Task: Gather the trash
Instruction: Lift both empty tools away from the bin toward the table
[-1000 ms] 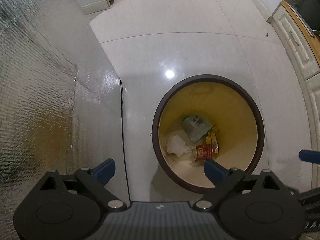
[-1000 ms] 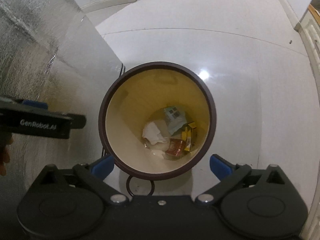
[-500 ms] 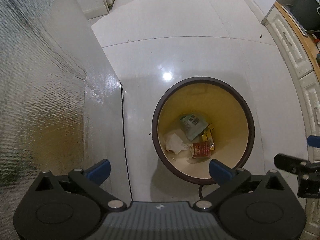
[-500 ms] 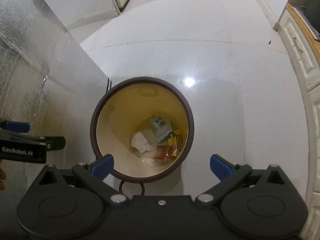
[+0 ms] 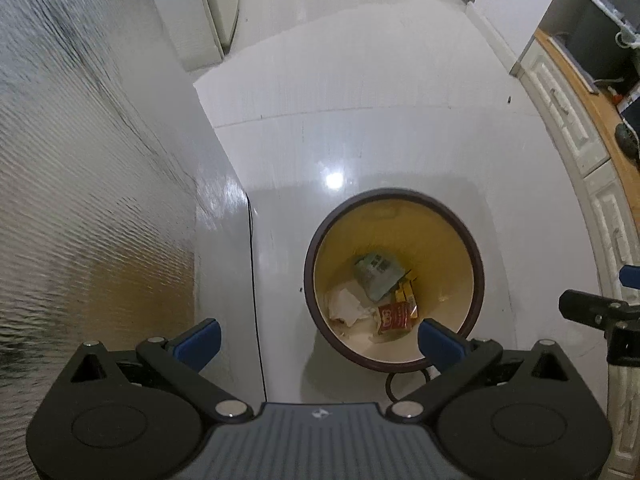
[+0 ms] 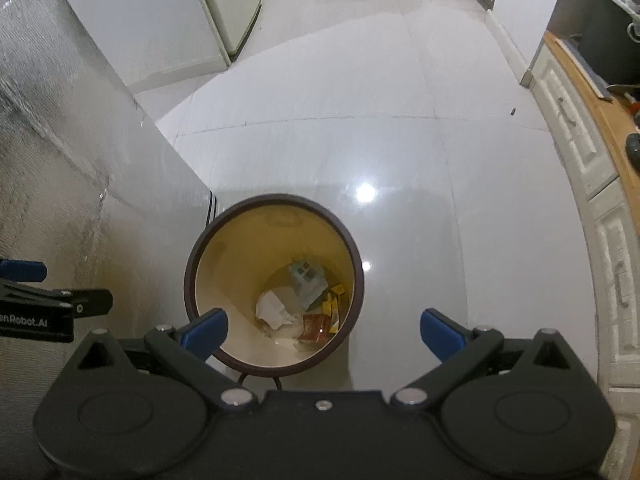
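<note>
A round trash bin (image 5: 394, 200) with a dark brown rim and yellow inside stands on the white tiled floor, also seen in the right wrist view as the bin (image 6: 276, 202). At its bottom lie crumpled white paper (image 5: 344, 306), a grey-green packet (image 5: 376, 274), a red wrapper (image 5: 394, 318) and yellow wrappers (image 5: 406, 292). My left gripper (image 5: 318, 340) hangs high above the bin's left side, open, nothing between its blue fingertips. My right gripper (image 6: 324, 330) hangs above the bin's right side, open and empty too.
A tall appliance with a textured silver side (image 5: 80, 200) stands close on the left. White cabinets with drawers under a wooden counter (image 5: 592, 128) run along the right. A white door or unit (image 6: 224, 8) stands at the far end of the floor.
Both grippers have risen, so the bin looks smaller and more of the floor and room shows. The left jaws stand a little wider. The trash in the bin has not moved.
</note>
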